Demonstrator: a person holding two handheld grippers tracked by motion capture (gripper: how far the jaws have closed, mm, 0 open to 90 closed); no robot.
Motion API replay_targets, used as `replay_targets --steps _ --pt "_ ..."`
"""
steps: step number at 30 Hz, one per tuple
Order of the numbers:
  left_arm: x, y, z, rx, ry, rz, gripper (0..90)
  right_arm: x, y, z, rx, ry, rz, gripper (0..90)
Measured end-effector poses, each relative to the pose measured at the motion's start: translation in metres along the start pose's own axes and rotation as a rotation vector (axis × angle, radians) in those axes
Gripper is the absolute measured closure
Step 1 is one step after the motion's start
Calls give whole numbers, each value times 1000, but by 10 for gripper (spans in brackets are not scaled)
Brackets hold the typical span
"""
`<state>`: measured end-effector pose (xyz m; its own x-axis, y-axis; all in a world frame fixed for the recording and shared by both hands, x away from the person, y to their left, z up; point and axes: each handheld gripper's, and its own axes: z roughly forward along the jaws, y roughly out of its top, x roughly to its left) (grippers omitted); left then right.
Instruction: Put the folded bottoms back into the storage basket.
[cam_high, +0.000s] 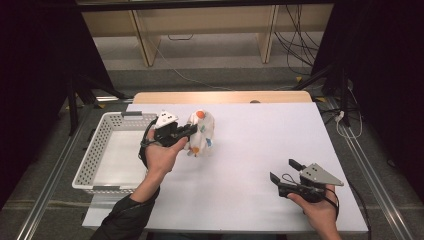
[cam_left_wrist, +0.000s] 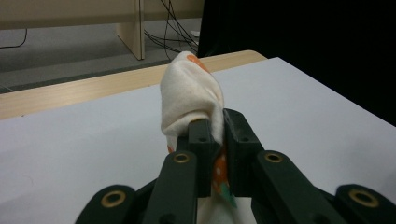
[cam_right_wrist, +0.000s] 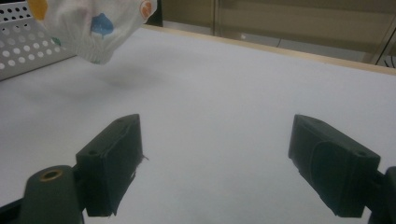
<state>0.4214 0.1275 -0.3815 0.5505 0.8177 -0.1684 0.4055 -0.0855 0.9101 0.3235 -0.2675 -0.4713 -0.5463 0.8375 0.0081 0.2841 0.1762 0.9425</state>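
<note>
nearest to me, my right gripper (cam_high: 284, 170) sits low over the white counter (cam_high: 260, 150) with its jaws wide apart and nothing between them. it is well away from the little cloth, off to the right side.

a bit farther up and to the left, my left gripper (cam_high: 192, 131) has its jaws squeezed tight on the little white cloth (cam_high: 201, 132) with the colored dots. this hand is the one at the cloth, so it does the next move, i think. the cloth is lifted up off the counter. it hangs from the jaws, so its long way runs up and down: the top bunch pokes up above the jaws and the loose end points down at the counter.

just to the left of that hand is the white basket (cam_high: 95, 155) with holes. so the cloth lies right beside the basket's near wall, not over it yet. i guess the next move goes left, over that rim.
</note>
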Motion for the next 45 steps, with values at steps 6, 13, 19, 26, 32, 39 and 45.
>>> replay_targets --steps 6,13,19,26,32,39,45 --pt "2 1 -3 -7 4 -1 819 0 0 0 3 0 -1 183" --pt "4 1 -6 -13 8 -3 819 0 0 0 11 -2 -1 183" --pt "6 2 -10 -20 12 -4 819 0 0 0 8 0 1 183" --pt "9 3 -13 -24 16 -4 820 0 0 -1 11 -2 -1 183" --pt "10 3 -14 -26 20 -7 819 0 0 0 2 -2 -1 183" --pt "13 3 -18 -31 25 -9 819 0 0 -1 12 -3 -4 183" --pt "15 4 -21 -33 31 -8 819 0 0 0 9 -1 0 182"
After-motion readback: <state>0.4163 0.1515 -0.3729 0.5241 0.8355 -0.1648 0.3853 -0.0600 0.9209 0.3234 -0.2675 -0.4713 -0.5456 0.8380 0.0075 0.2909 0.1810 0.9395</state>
